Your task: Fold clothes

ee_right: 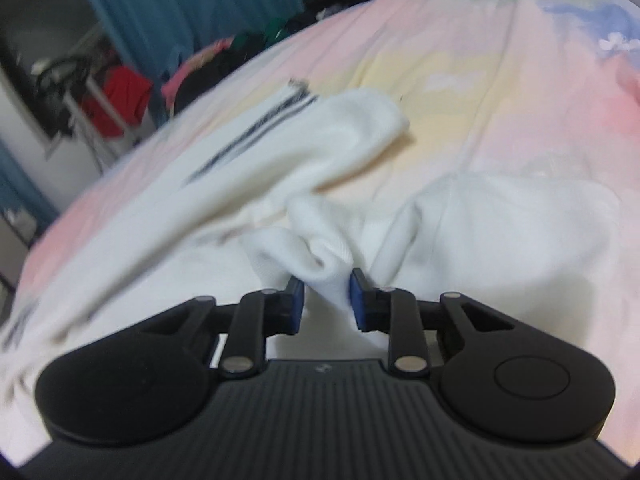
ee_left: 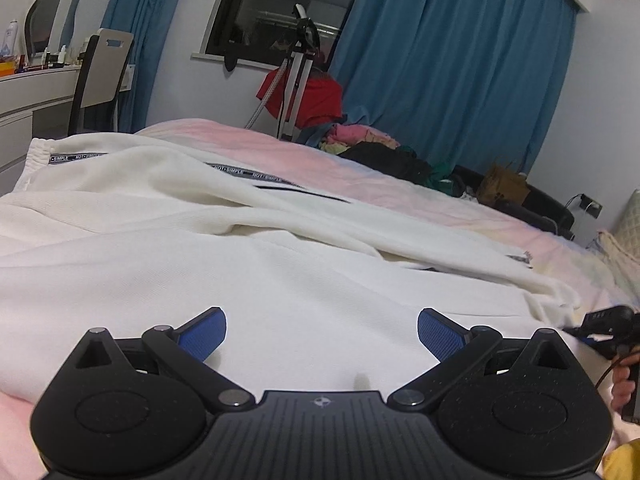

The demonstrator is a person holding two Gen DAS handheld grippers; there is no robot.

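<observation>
Blue curtains (ee_left: 452, 80) hang either side of a dark window (ee_left: 280, 12) behind the bed (ee_left: 400, 196), whose pastel cover of pink, yellow and blue fills most of your right view. On the far edge of the bed sits a heap of clothes (ee_left: 384, 148), black, pink and green, with a red garment (ee_left: 312, 96) draped on a stand (ee_left: 296, 80) just behind it. At the left of your left view stand a white desk (ee_left: 36, 92) and a chair (ee_left: 100, 76). Your white garment (ee_left: 200, 240) lies spread across the bed cover, rumpled, with a black-and-white lettered tape running along its upper edge and an elastic band at the far left end. Your left gripper (ee_left: 322, 334) hangs low over the garment with its blue pads (ee_left: 204, 332) spread wide and nothing between them. Your right gripper (ee_right: 327, 296) points down at a bunched ridge of the same white garment (ee_right: 320, 240); its blue pads (ee_right: 358, 300) are drawn close on either side of a fold of the cloth, which runs down between them. That view is blurred, so you cannot tell whether the pads already press on the fold. At the right edge of your left view, the right gripper (ee_left: 612, 328) shows dark beside the garment's edge, with fingers (ee_left: 624, 388) of your hand on its handle.
</observation>
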